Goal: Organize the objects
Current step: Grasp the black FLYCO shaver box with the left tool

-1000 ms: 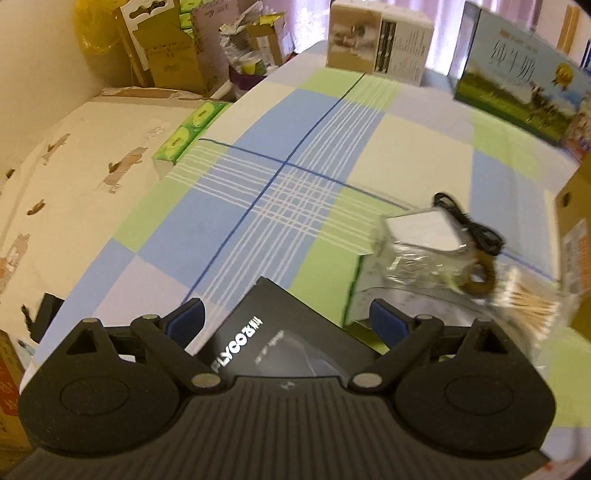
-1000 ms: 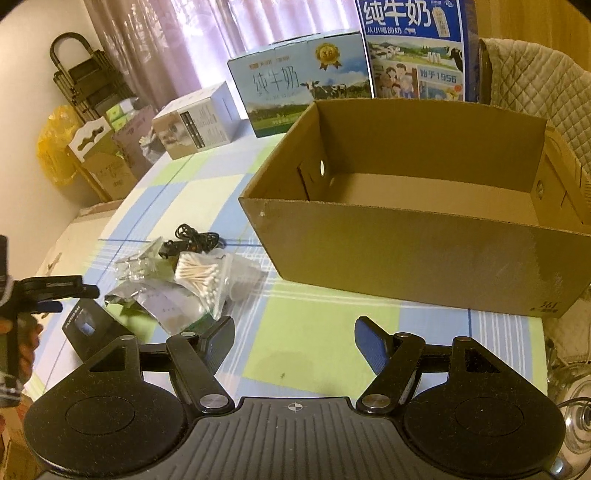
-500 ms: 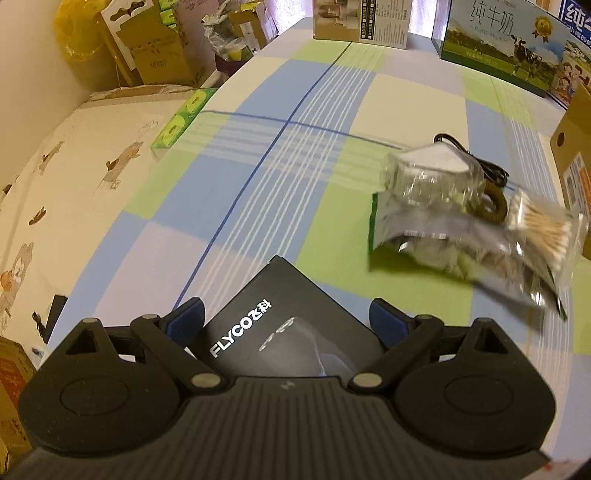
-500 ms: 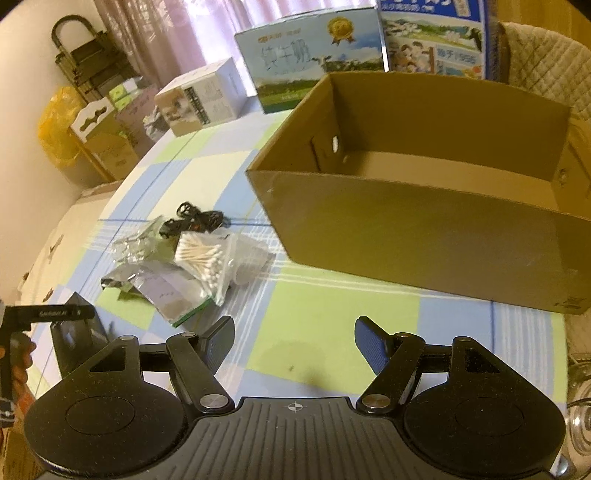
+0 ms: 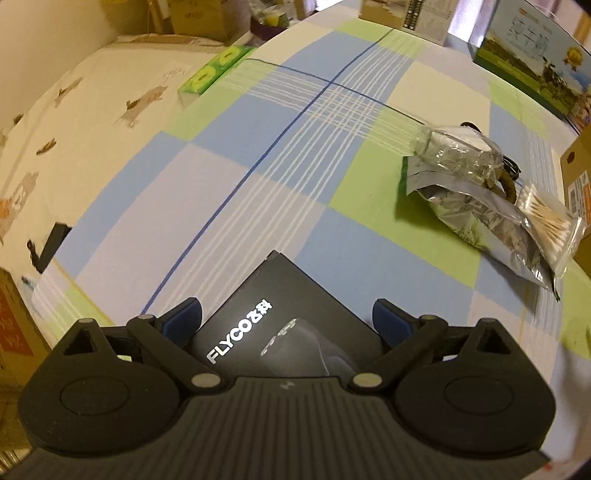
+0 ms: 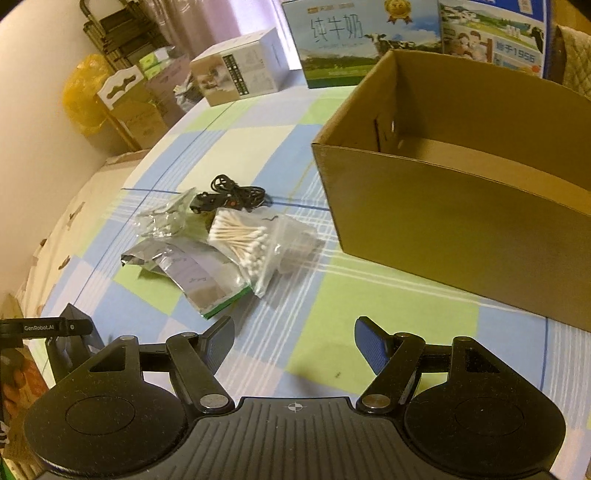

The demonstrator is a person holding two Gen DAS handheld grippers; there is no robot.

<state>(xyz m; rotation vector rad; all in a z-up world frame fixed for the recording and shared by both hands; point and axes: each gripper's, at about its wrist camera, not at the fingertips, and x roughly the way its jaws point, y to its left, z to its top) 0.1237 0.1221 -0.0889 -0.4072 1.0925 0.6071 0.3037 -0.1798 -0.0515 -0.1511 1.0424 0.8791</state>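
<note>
- Left gripper (image 5: 287, 317) spread wide — black box (image 5: 280, 328) between the fingers, contact unclear.
- Right gripper (image 6: 294, 341) open, empty, near cardboard box (image 6: 461, 236).

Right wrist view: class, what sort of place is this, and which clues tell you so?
Probably a room in a home, used for storage. A checked tablecloth covers the table, milk cartons and packaging boxes are stacked around it, and curtains hang behind.
</note>
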